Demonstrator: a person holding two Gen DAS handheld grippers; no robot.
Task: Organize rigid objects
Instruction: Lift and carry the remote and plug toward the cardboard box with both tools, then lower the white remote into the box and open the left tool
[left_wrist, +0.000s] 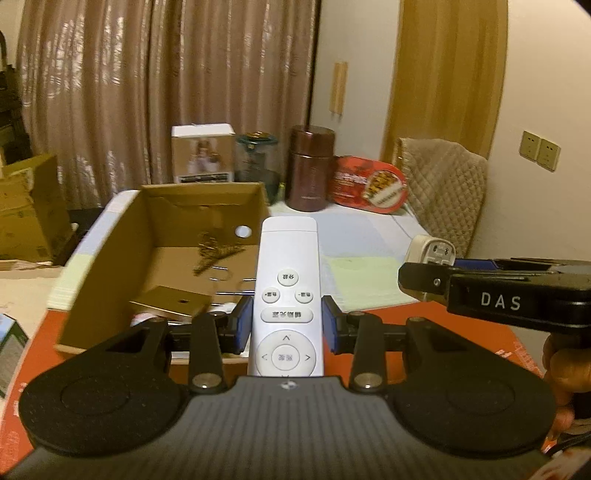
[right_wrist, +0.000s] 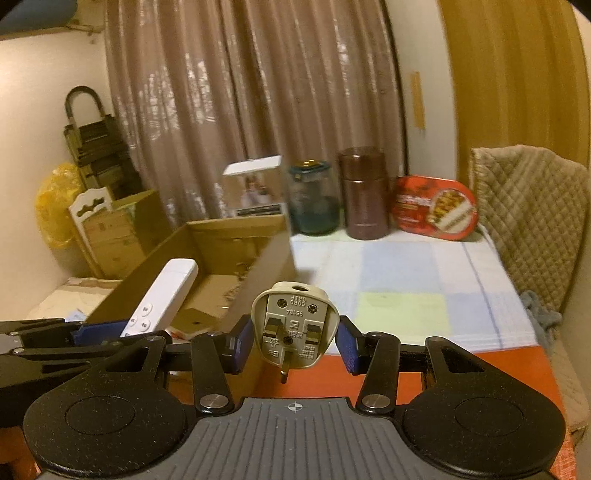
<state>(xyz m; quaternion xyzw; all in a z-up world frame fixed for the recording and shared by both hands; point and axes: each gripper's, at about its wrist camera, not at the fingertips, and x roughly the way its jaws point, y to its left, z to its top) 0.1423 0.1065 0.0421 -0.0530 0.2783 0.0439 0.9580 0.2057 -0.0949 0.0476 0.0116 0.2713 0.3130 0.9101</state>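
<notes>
L wrist: left tool pinching white remote between blue pads, remote held above surface, just R of open cardboard box. Right tool at R edge, clamping plug.

R wrist: right tool pinching beige plug, pins toward cam, above red mat. Remote at L, over box. Brown canister, red tin at back.
</notes>
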